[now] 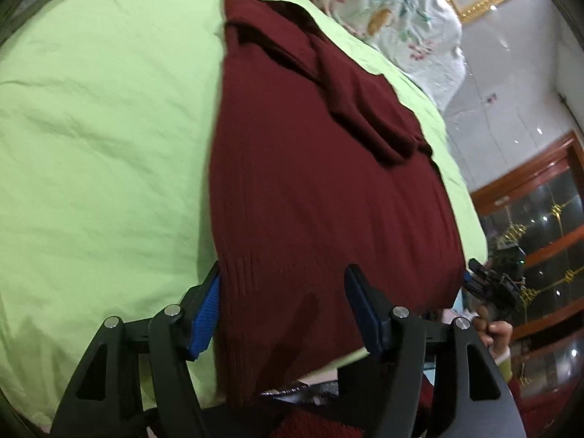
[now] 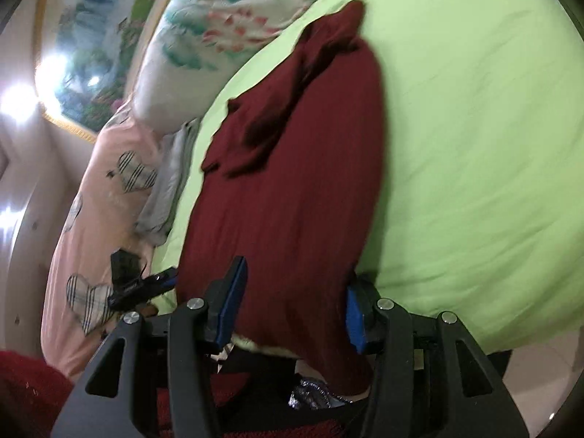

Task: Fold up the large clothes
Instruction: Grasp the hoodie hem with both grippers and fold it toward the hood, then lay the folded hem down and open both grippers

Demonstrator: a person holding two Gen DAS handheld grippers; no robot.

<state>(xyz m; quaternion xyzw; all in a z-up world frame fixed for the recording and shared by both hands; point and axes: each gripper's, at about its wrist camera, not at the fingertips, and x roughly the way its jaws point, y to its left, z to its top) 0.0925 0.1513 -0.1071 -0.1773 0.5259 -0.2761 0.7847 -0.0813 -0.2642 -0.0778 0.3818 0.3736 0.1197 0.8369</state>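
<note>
A dark red ribbed sweater (image 1: pixel 321 182) lies lengthwise on a light green bed sheet (image 1: pixel 102 146), sleeves folded in over its body. Its near hem hangs over the bed's front edge. My left gripper (image 1: pixel 284 310) is open, its blue-padded fingers (image 1: pixel 208 314) straddling the hem's left part. In the right wrist view the same sweater (image 2: pixel 292 182) runs away from me on the green sheet (image 2: pixel 474 146). My right gripper (image 2: pixel 292 303) is open, its fingers either side of the hem. The right gripper also shows in the left wrist view (image 1: pixel 489 281), the left gripper in the right wrist view (image 2: pixel 142 284).
A floral quilt (image 1: pixel 387 11) lies at the head of the bed. A pink quilt with heart patches (image 2: pixel 98 200) and a grey cloth (image 2: pixel 171 186) lie beside the sheet. A white tiled wall (image 1: pixel 511 84) and wooden glass cabinet (image 1: pixel 540 219) stand at right.
</note>
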